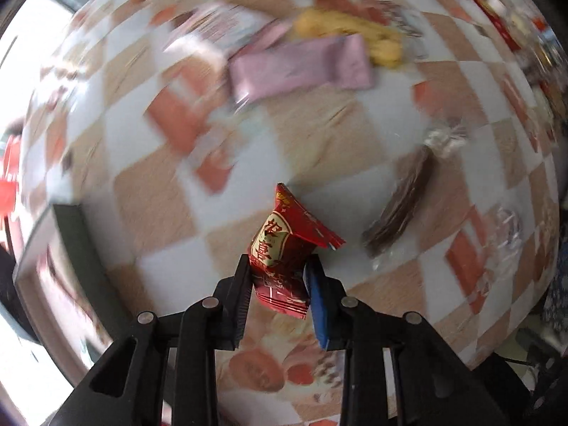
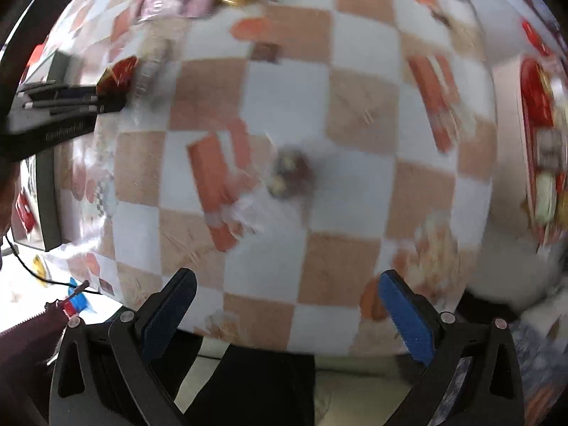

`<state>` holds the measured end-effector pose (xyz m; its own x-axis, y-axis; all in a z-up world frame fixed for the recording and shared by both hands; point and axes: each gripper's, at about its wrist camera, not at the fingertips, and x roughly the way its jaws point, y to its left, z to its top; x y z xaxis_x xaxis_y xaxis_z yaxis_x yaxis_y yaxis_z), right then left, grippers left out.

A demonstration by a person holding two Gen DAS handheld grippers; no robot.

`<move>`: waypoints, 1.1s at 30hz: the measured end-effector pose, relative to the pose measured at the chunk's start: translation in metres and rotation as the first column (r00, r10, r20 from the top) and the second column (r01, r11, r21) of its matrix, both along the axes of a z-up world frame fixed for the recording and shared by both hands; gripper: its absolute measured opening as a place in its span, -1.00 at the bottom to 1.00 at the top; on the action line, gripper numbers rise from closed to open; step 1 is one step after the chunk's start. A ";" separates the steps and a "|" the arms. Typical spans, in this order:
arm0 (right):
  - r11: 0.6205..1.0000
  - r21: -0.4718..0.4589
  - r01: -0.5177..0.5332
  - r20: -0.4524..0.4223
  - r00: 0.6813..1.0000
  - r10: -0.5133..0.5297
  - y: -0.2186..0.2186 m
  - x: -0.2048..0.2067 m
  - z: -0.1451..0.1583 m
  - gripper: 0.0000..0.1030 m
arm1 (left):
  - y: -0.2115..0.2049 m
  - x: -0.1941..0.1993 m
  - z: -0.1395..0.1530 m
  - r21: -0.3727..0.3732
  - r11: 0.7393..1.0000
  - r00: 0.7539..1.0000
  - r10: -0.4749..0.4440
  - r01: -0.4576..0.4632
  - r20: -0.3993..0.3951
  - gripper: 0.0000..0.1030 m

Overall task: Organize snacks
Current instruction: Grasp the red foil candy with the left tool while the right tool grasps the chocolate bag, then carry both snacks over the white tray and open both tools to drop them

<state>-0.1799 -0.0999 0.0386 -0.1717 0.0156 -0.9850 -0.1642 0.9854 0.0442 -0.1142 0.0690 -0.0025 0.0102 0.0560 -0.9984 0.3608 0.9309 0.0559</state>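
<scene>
In the left wrist view, the left hand-held gripper (image 1: pixel 278 277) is seen clamped on a red snack packet (image 1: pixel 284 248), which is pinched between the two pads and held above the table (image 1: pixel 319 135). The checkered cloth on the table is blurred throughout. Beyond the packet, a pink wrapper (image 1: pixel 301 65) and a yellow snack bag (image 1: pixel 355 35) are seen lying close together, and a brown snack in clear wrap (image 1: pixel 401 202) lies to the right of the red packet; only this view shows that brown snack clearly.

In the right wrist view, the right hand-held gripper (image 2: pixel 287 305) is shown with its blue-padded jaws wide apart and nothing between them. A small dark wrapped sweet (image 2: pixel 291 175) is seen on the cloth ahead of it, too blurred to identify. At the left edge the other gripper and its red packet are visible from the side, and at the far right a red tray of snacks (image 2: pixel 536 106) is seen, which the left view does not show.
</scene>
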 end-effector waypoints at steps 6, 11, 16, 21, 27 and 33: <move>0.979 0.012 0.203 -0.048 0.978 -0.202 -0.013 0.023 -0.024 1.00 | 0.027 -0.004 -0.003 -0.012 0.992 0.992 0.129 -0.129 -0.008 -0.19; 0.935 0.027 0.354 -0.079 0.933 -0.351 -0.025 0.040 -0.051 0.99 | 0.029 0.003 -0.005 0.017 0.988 0.988 0.155 -0.155 0.008 0.40; 0.945 -0.032 0.326 -0.061 0.943 -0.328 -0.010 0.036 -0.054 0.14 | 0.043 0.004 -0.007 -0.036 0.984 0.985 0.172 -0.173 -0.018 -0.11; 0.949 0.051 0.311 -0.065 0.949 -0.307 -0.007 0.026 -0.042 -0.46 | 0.029 -0.014 -0.002 -0.029 0.992 0.992 0.125 -0.125 -0.016 -0.37; 0.932 0.132 0.336 -0.075 0.941 -0.329 -0.013 0.005 -0.029 -0.46 | 0.048 -0.033 0.027 -0.096 0.981 0.986 0.169 -0.167 0.013 -0.37; 0.943 0.166 0.290 -0.086 0.956 -0.279 0.013 0.004 -0.014 -0.46 | 0.085 -0.056 0.061 -0.113 0.962 0.965 0.255 -0.248 0.054 -0.37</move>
